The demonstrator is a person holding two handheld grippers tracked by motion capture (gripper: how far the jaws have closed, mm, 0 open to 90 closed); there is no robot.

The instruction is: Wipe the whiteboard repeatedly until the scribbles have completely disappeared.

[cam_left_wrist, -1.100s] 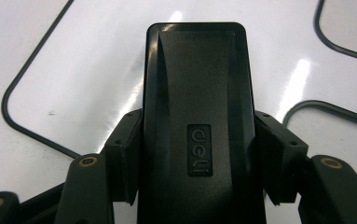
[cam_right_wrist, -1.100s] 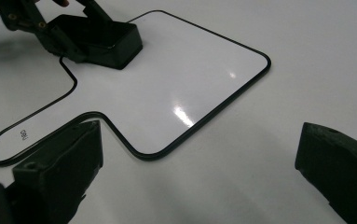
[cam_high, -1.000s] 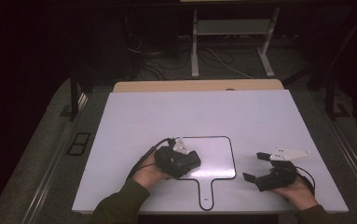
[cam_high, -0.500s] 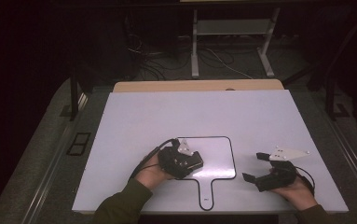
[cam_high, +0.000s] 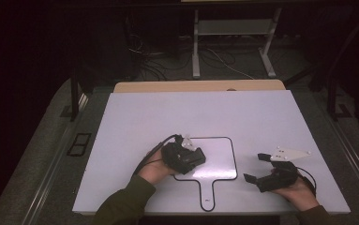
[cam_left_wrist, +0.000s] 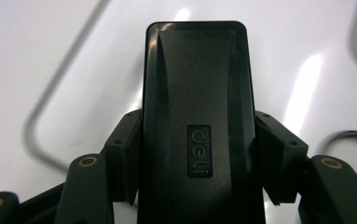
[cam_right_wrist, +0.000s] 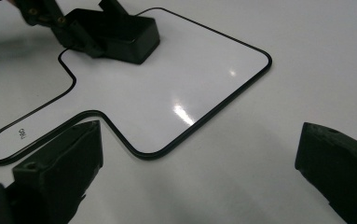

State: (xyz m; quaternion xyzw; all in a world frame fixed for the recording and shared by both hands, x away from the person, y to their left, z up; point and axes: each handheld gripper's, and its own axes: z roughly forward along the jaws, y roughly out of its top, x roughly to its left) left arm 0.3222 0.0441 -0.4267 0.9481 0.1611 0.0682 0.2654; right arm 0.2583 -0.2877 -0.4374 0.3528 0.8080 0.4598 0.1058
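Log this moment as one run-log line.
left gripper: shut on eraser | eraser: on whiteboard, near its edge | right gripper: open, holds nothing, on table right of whiteboard

A black, oblong eraser (cam_left_wrist: 195,126) with an embossed "deli" logo is clamped between the jaws of the left hand-held gripper (cam_high: 186,157), lying flat, its rounded far end projecting beyond the jaw tips.
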